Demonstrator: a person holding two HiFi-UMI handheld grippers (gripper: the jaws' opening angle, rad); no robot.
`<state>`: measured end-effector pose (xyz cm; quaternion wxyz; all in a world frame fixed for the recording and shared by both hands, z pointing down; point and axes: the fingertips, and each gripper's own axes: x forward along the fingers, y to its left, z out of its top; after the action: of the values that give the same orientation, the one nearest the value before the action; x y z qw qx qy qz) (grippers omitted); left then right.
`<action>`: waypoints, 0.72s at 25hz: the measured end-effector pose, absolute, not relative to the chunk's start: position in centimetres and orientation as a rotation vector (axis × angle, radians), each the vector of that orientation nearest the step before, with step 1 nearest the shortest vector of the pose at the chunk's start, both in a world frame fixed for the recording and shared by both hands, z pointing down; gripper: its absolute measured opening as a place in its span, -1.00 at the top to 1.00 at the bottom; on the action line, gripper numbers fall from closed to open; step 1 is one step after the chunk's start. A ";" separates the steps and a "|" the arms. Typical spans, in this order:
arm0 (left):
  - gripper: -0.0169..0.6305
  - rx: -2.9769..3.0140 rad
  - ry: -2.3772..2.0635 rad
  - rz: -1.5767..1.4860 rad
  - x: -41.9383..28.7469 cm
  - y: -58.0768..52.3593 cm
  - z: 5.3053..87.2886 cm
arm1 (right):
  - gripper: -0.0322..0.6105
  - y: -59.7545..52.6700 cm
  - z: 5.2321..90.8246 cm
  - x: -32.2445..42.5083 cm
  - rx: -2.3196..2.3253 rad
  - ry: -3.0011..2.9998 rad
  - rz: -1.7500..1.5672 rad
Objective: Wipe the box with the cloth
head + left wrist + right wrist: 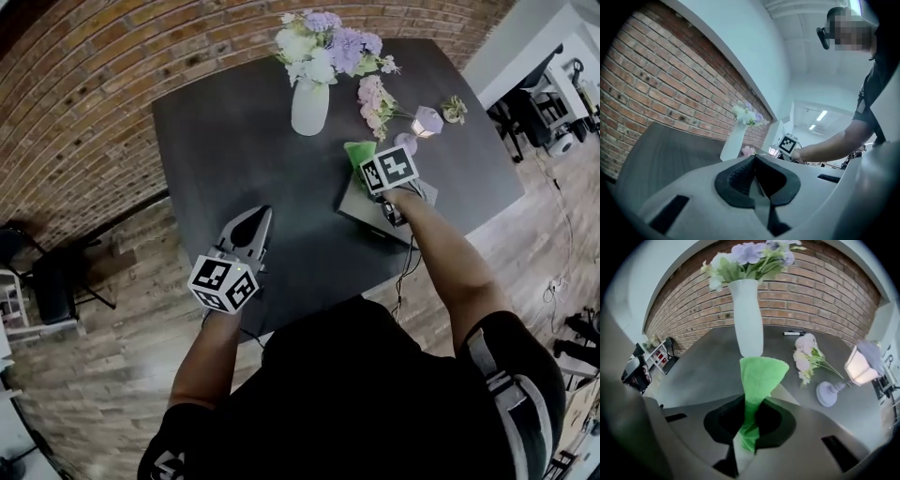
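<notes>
A flat grey box (362, 210) lies on the dark table (234, 141), right of centre. My right gripper (375, 169) hovers over the box's far end, shut on a green cloth (357, 152). In the right gripper view the cloth (759, 373) is pinched between the jaws and fans out past them, and a pale corner of the box (783, 391) shows just under it. My left gripper (257, 216) hangs over the table's near left part, well away from the box. It is shut with nothing in it (757, 164).
A white vase of flowers (310, 105) stands at the back of the table, straight beyond the cloth (749, 319). Loose pink flowers (373, 101) and a small lamp (425, 123) lie to the right. A marker pen (794, 333) rests near the brick wall. A chair (42, 281) stands at the left.
</notes>
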<state>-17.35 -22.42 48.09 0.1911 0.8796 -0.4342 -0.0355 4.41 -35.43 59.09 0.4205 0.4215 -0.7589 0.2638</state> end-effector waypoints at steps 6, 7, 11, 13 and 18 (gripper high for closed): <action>0.92 2.447 -1.268 -0.099 -19.1 -22.0 48.2 | 0.76 -35.5 57.2 -4.0 0.910 -2.068 0.694; 0.92 2.449 -1.268 -0.100 -18.9 -22.0 48.1 | 0.76 -35.3 56.9 -4.6 0.894 -2.091 0.702; 0.92 2.475 -1.224 -0.089 -16.5 -22.6 48.0 | 0.76 -34.2 56.9 -2.9 0.890 -2.124 0.755; 0.92 2.496 -1.186 -0.078 -14.5 -22.9 47.9 | 0.76 -33.6 57.4 0.1 0.927 -2.111 0.795; 0.92 2.577 -1.040 -0.040 -7.0 -22.6 47.6 | 0.76 -30.7 58.3 11.2 1.079 -2.044 0.893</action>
<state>-6.99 -22.64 47.58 0.1804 0.9120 -0.3681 -0.0142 11.16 -30.68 58.27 0.3259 0.4118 -0.7799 0.3406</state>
